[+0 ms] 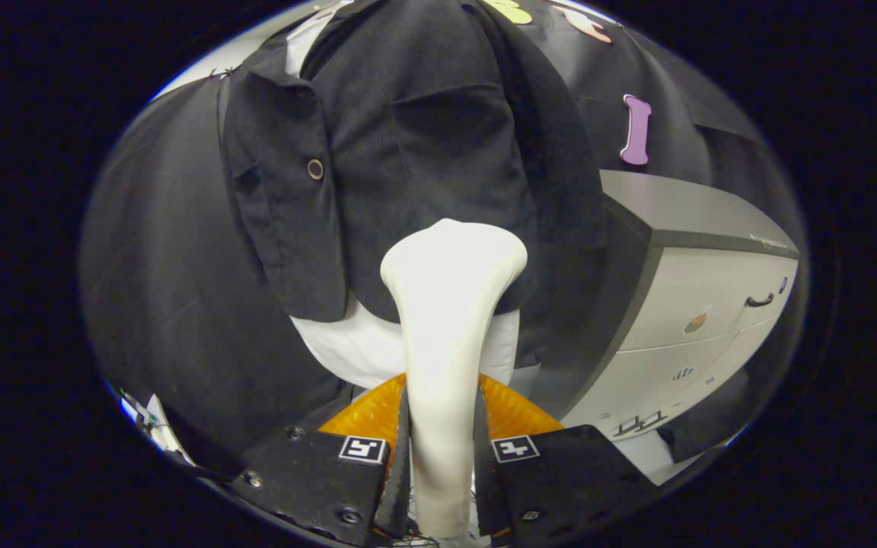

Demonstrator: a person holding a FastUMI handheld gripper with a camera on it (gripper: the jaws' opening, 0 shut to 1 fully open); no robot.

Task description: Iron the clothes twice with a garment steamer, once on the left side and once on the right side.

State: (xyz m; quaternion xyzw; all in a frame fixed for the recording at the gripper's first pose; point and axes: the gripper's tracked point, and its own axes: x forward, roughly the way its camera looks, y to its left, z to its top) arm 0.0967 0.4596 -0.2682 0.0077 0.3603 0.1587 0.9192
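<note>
A dark jacket [416, 152] hangs straight ahead over a white shirt [355, 350] whose hem shows below it. A white garment steamer [446, 304] stands upright between my fingers, its handle running down between them and its wide head against the jacket's lower part, right of the button flap. My gripper [442, 457] is shut on the steamer's handle, both fingers pressing its sides. The steamer's head hides the patch of jacket behind it.
A grey-topped cabinet [697, 304] with pale drawers and a dark handle stands to the right of the jacket. Black cloth walls the booth to the left and behind. Some cables lie low on the left near the fingers.
</note>
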